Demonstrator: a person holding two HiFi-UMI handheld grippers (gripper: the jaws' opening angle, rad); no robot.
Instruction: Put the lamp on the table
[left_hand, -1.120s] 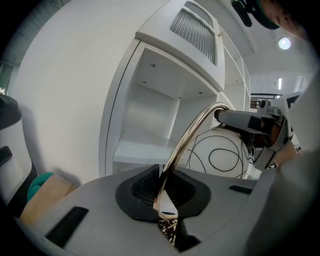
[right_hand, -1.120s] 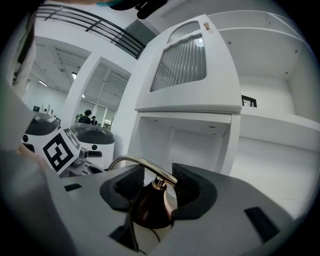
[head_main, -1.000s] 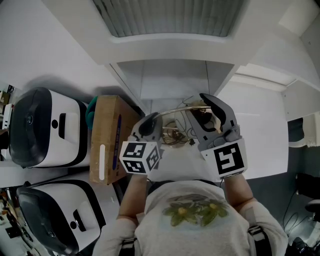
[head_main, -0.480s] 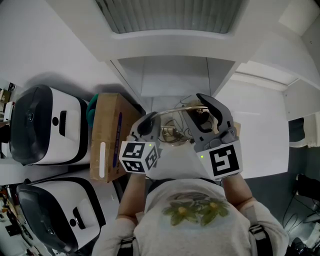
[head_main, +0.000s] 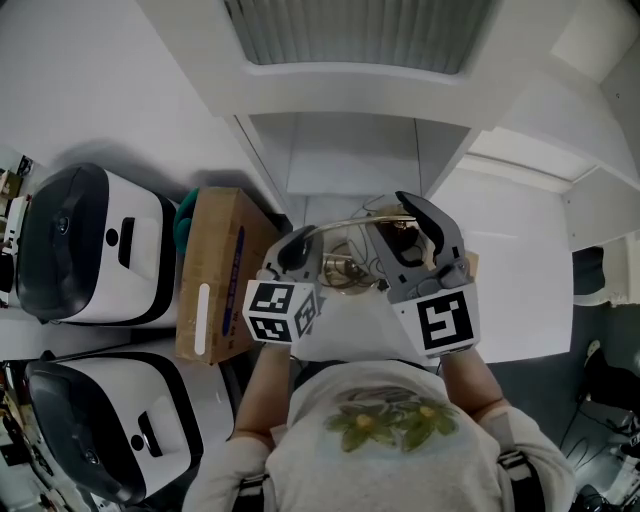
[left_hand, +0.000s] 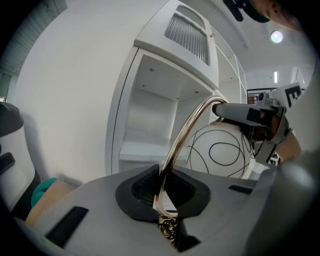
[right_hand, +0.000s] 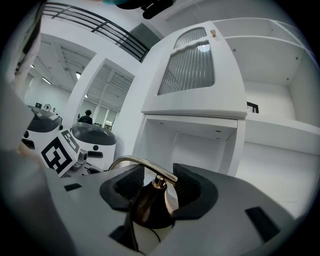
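The lamp has a curved brass arm (head_main: 350, 221) and a white globe shade with black line patterns (left_hand: 225, 150), topped by a bronze cap (right_hand: 147, 202). I hold it in the air in front of the person's chest, between both grippers. My left gripper (head_main: 300, 245) is shut on the lower part of the brass arm (left_hand: 172, 155). My right gripper (head_main: 405, 228) has its jaws set wide around the bronze cap, with the pads (right_hand: 187, 185) against it. The lamp's base is hidden below the left jaws.
A white cabinet with an open niche (head_main: 350, 150) stands straight ahead. A white tabletop (head_main: 510, 260) lies to the right. On the left are a cardboard box (head_main: 215, 270) and two white-and-black machines (head_main: 90, 250) (head_main: 100, 430).
Both grippers and the lamp have stayed almost still; the right gripper has edged slightly left. Both grips are unchanged.
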